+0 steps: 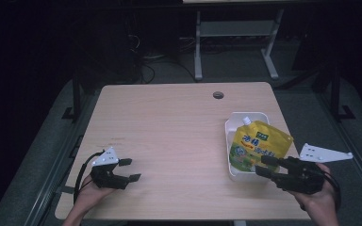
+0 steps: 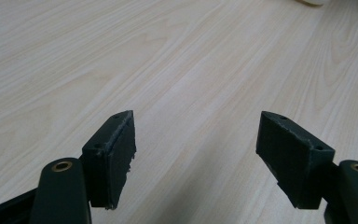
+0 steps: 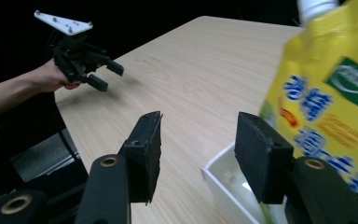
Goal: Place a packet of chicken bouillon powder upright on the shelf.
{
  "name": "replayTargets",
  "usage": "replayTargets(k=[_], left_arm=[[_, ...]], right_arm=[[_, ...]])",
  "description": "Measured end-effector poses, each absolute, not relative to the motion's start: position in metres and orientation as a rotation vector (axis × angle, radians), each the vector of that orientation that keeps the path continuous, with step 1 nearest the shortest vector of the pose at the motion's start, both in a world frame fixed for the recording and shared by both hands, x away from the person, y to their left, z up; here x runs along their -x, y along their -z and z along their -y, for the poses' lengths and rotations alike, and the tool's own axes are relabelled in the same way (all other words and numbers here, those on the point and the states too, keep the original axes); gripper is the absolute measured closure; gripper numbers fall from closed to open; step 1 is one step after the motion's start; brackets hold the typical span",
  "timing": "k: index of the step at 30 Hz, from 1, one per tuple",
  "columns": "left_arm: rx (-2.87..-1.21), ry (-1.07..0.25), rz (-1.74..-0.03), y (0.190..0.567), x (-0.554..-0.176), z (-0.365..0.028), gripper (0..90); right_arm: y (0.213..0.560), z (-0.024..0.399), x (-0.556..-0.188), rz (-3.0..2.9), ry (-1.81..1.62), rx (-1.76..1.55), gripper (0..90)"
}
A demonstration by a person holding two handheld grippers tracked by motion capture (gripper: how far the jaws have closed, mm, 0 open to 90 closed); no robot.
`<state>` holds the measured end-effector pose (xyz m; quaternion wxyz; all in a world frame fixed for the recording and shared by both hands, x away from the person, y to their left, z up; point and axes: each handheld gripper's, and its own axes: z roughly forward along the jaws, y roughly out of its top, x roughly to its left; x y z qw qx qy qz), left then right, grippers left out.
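A yellow spouted pouch [image 1: 258, 143] with blue print and a white cap leans in a white bin [image 1: 235, 122] at the table's right side. My right gripper [image 1: 263, 165] hovers at the bin's near corner, jaws open and empty, just beside the pouch [image 3: 335, 93]. In the right gripper view the bin's white rim [image 3: 219, 179] lies between and below the jaws. My left gripper [image 1: 129, 169] rests low over the near left of the table, open with only bare wood between its pads [image 2: 116, 154].
The light wooden table [image 1: 169, 127] has a round cable hole [image 1: 218, 95] near its far edge. Dark floor, cables and a white desk frame [image 1: 235, 42] lie beyond the table. The left hand and its gripper [image 3: 100, 74] appear far off in the right gripper view.
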<state>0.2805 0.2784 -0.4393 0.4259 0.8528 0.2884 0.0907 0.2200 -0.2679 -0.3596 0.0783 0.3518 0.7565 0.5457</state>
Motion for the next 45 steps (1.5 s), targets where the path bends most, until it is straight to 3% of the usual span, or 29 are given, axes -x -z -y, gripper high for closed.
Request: replayTargets(k=[24, 45], left_arm=[[-2.136, -0.219, -0.703, 0.438, -0.279, -0.276, 27.6], [-2.153, -0.213, -0.676, 0.439, -0.275, -0.273, 27.2]], right_arm=[[0.369, 0.189, -0.239, -2.428, -1.64, -0.893, 43.0], [0.407, 0.147, -0.239, -2.507, -1.628, -0.904, 37.8]])
